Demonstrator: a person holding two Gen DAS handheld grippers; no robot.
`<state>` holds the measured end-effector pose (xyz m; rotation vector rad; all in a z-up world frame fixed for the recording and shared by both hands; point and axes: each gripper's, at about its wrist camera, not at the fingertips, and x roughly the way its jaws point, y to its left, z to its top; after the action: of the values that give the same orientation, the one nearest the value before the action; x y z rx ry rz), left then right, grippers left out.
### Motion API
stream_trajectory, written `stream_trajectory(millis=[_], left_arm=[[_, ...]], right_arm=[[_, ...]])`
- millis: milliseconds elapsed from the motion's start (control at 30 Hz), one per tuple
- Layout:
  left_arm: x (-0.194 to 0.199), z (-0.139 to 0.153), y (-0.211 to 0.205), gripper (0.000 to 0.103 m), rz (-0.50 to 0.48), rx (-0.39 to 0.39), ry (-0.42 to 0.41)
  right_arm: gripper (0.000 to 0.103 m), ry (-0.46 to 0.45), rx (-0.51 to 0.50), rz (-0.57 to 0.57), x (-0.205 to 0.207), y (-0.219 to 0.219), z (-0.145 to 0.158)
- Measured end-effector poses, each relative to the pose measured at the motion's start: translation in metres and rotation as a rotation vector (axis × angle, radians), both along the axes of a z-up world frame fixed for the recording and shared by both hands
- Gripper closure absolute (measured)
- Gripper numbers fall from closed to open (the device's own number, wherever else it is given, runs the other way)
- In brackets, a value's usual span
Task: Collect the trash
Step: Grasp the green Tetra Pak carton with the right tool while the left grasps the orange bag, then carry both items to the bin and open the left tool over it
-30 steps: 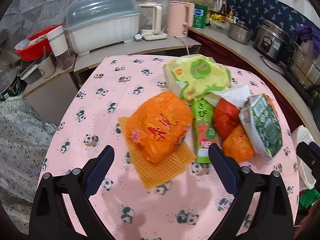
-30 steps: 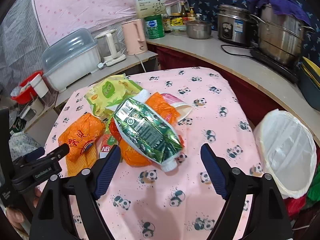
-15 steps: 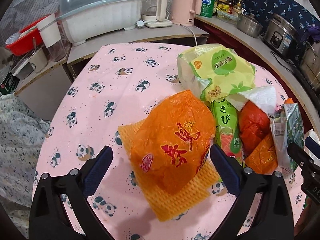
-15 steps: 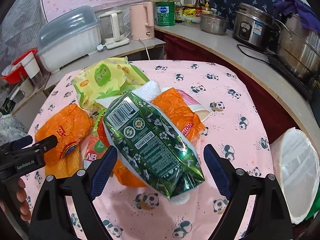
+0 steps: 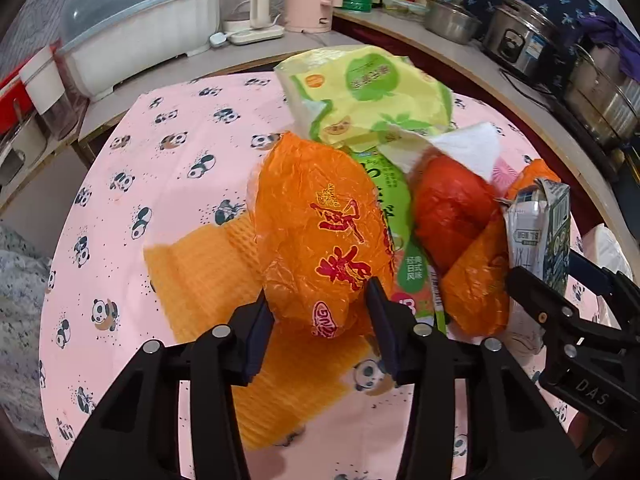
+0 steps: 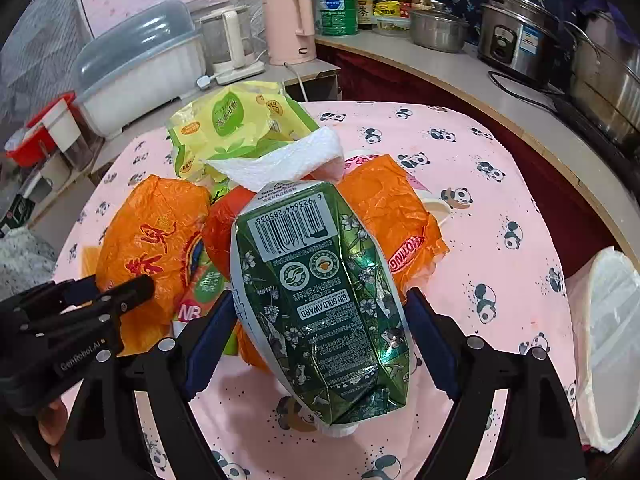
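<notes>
A heap of trash lies on the pink panda tablecloth (image 5: 180, 152). My left gripper (image 5: 318, 316) is closing on the near end of a crinkled orange bag (image 5: 320, 220), and its pads touch the bag's sides; the bag rests on an orange mesh cloth (image 5: 200, 264). A green drink carton (image 6: 320, 288) lies between the fingers of my right gripper (image 6: 320, 336), whose jaws are closing a little, the pads close beside its sides without squeezing it. Behind lie a yellow-green packet (image 6: 236, 128), a white tissue (image 6: 280, 164), a red bag (image 5: 448, 204) and another orange bag (image 6: 388, 208).
A bin with a white liner (image 6: 612, 340) stands off the table's right edge. Behind the table a counter holds a covered dish rack (image 5: 140, 32), a pink kettle (image 6: 290, 24), a rice cooker (image 6: 516, 36) and steel pots (image 6: 600, 80). A hand (image 6: 52, 428) holds the left gripper.
Both grippers came down toward the heap. The left jaws narrowed from wide open around the orange bag's near end. The carton now lies deeper between the right fingers.
</notes>
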<state>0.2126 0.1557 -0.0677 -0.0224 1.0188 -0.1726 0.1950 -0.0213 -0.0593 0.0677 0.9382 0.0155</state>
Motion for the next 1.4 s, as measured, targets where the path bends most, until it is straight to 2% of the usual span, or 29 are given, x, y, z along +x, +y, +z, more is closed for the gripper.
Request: stream_trajectory(millis=[200,433,767,1100,1400], left_arm=[[-0.014,0.007,-0.012,0.071,-0.027,-0.023,-0.01],[-0.034,0.024,-0.022,0.072,-0.038,-0.048,-0.035],[-0.067,0.062,-0.046,0.073,-0.091,-0.076,-0.104],[-0.094,0.092,-0.095,0.073,-0.19,-0.08,-0.161],[-0.118,0.105,-0.152,0.073,-0.298,-0.069,-0.193]], right_arm=[[0.024,-0.024,0.035,-0.038,-0.018,-0.015,0.01],[0.028,-0.077,0.067,-0.073,-0.045,-0.036,0.033],[0.033,-0.166,0.099,-0.112,-0.081,-0.063,0.067],[0.033,-0.248,0.104,-0.191,-0.119,-0.103,0.097],[0.033,-0.293,0.09,-0.289,-0.158,-0.151,0.112]])
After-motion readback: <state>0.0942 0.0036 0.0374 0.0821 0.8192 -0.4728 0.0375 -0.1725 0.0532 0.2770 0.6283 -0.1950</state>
